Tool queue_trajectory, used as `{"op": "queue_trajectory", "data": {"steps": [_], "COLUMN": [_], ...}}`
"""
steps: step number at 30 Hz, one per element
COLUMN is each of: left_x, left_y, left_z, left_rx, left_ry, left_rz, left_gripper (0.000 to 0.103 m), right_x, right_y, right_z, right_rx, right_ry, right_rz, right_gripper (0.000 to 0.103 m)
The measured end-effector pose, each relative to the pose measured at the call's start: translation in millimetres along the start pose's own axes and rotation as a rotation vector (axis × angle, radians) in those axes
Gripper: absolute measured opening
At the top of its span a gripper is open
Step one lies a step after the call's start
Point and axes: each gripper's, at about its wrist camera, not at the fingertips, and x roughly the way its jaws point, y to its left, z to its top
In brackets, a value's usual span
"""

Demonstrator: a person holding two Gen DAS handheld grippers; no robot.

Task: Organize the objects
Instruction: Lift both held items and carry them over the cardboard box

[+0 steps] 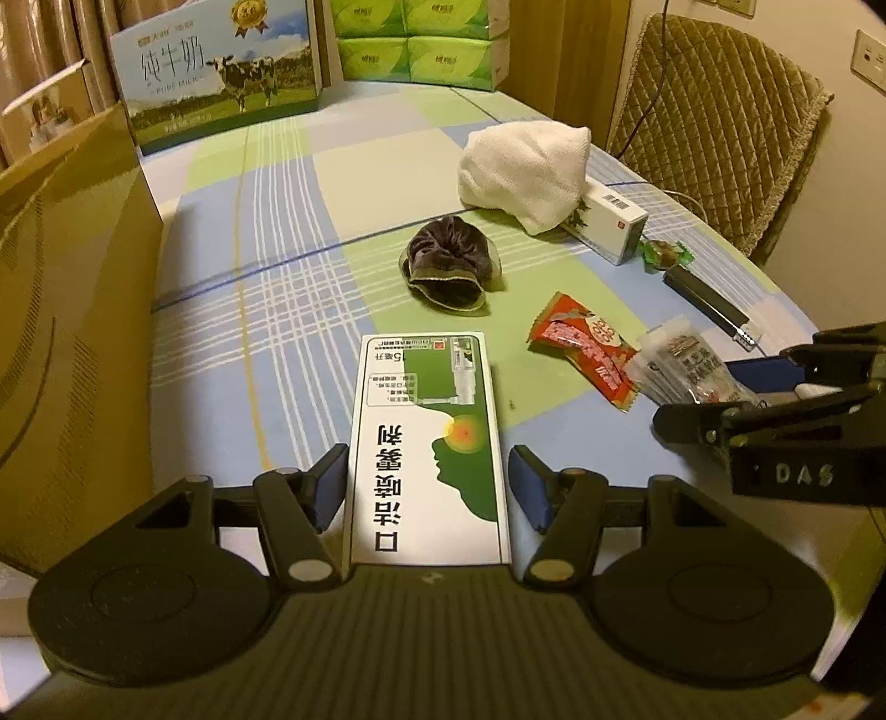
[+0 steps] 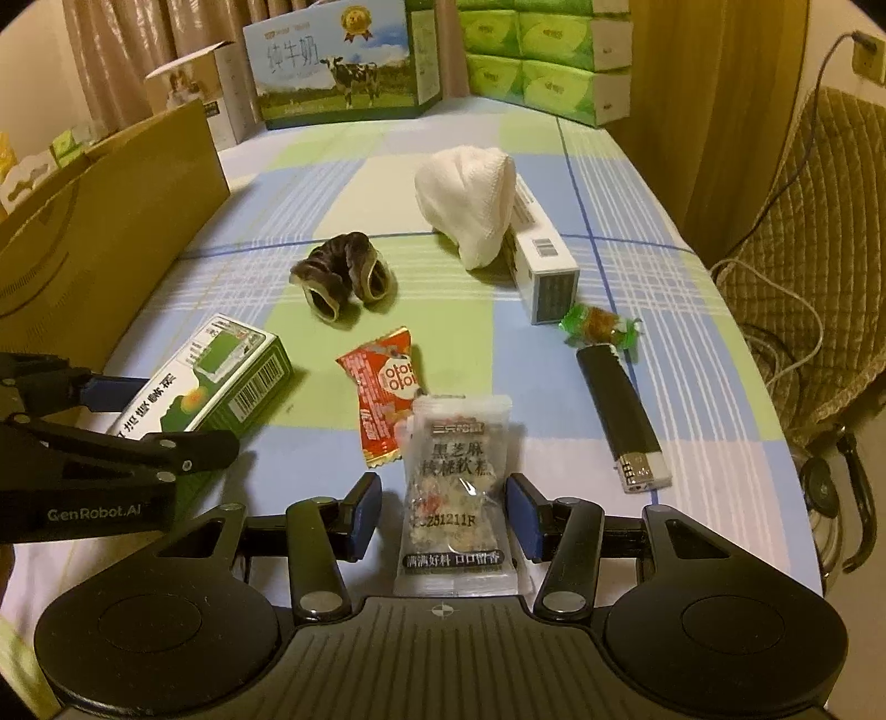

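Two grippers straddle their targets near the table's [image 1: 277, 183] front edge. Our left gripper [image 1: 429, 482] stands wide around the green spray box [image 1: 426, 443], pads just clear of its long sides; our right gripper [image 2: 446, 509] stands wide around the clear snack packet [image 2: 454, 487]. We should close squarely, evenly, then lift straight.

Warm yellowish light falls on a desk [image 2: 637, 183] covered in a green, blue and white checked cloth, with beige curtains [image 2: 138, 33] behind and a quilted olive chair [image 1: 714, 127] alongside.
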Motion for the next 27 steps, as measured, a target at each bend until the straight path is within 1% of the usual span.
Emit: {"op": "queue_trajectory", "data": {"steps": [1,3,4,11,16,21,27], "left_x": [1,4,5,-1,-23,-46,-65], "left_y": [0,1,2,-1,-4,-7,-9], "left_z": [0,0,0,-3,-6,-11,-23], "left_rx": [-0.003,-0.008,-0.01,-0.019,-0.037,-0.057,-0.062], "left_ry": [0.004,0.019,0.026,0.026,0.005,-0.013,-0.012], "left_rz": [0.003,0.005,0.002,-0.003,-0.008,-0.024,-0.029], "left_gripper": [0.057,0.057,0.053,0.051,0.051,0.051,0.051], "right_x": [0,0,0,-10,-31,-51,-66], "right_y": [1,3,2,1,10,19,30], "right_z": [0,-1,-1,-1,-6,-16,-25], "right_rx": [-0.009,-0.022,-0.021,0.006,0.029,0.046,0.044], "right_ry": [0.0,-0.003,-0.006,-0.034,-0.052,-0.047,-0.045], "right_rz": [-0.006,-0.027,-0.031,-0.033,-0.022,-0.007,-0.001], "right_gripper": [0.047,0.04,0.035,0.034,0.034,0.034,0.034]}}
